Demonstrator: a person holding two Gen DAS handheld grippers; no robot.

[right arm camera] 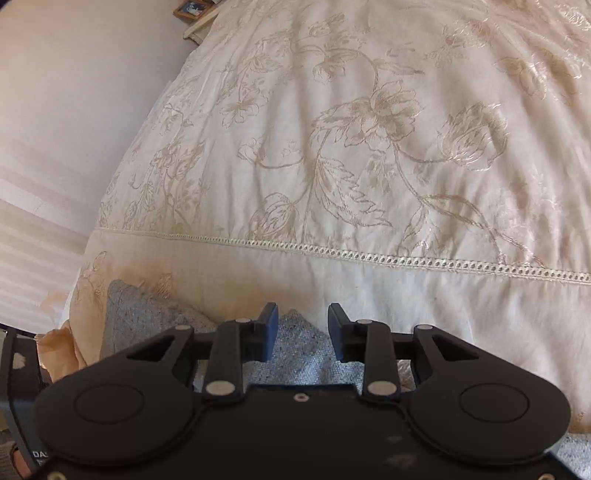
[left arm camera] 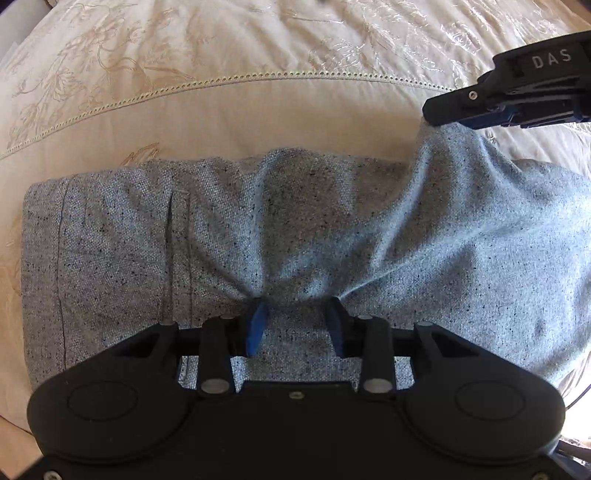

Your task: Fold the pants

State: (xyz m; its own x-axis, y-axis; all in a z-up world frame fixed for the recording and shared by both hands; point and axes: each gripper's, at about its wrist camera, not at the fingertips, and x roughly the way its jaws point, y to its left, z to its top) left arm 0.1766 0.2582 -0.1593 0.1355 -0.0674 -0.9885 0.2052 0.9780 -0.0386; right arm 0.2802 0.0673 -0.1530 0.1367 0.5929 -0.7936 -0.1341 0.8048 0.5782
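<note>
Grey speckled pants (left arm camera: 295, 229) lie folded across a cream embroidered bedspread (left arm camera: 221, 55). My left gripper (left arm camera: 297, 306) presses into the near edge of the pants, its blue fingers (left arm camera: 256, 325) spread apart with cloth bunched between them. My right gripper (left arm camera: 436, 114) enters from the upper right of the left wrist view and holds up a peak of the pants' far right edge. In the right wrist view the right gripper (right arm camera: 303, 314) has its fingers apart, with grey cloth (right arm camera: 295, 350) lying between and under them.
The bedspread (right arm camera: 369, 166) has a floral pattern and a lace seam (right arm camera: 369, 254) running across. A white wall (right arm camera: 74, 92) and the bed's left edge are on the left. A small framed picture (right arm camera: 190, 7) sits at the far top left.
</note>
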